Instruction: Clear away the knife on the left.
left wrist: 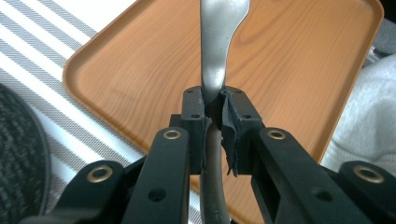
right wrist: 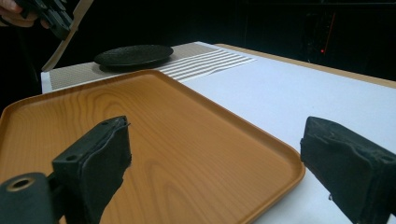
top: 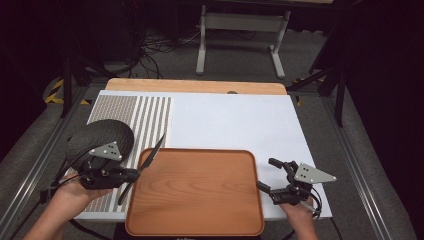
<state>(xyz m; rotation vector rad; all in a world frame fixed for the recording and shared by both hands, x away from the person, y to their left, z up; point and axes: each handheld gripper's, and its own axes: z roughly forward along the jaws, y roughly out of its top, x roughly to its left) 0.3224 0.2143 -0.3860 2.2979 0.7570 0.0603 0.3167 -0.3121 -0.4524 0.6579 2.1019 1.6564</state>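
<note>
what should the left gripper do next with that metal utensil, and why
Probably carry the utensil a little further over the wooden tray and lower it before letting go. The left gripper is shut on its handle, and its far end already reaches over the tray's left edge. The tray's floor is bare, and the right gripper waits open by the right rim.

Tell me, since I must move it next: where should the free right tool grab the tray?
Take the tray by its right rim, coming from the right side. The rim is a thin raised lip that open jaws can straddle, and the right tool sits beside it, open.
</note>
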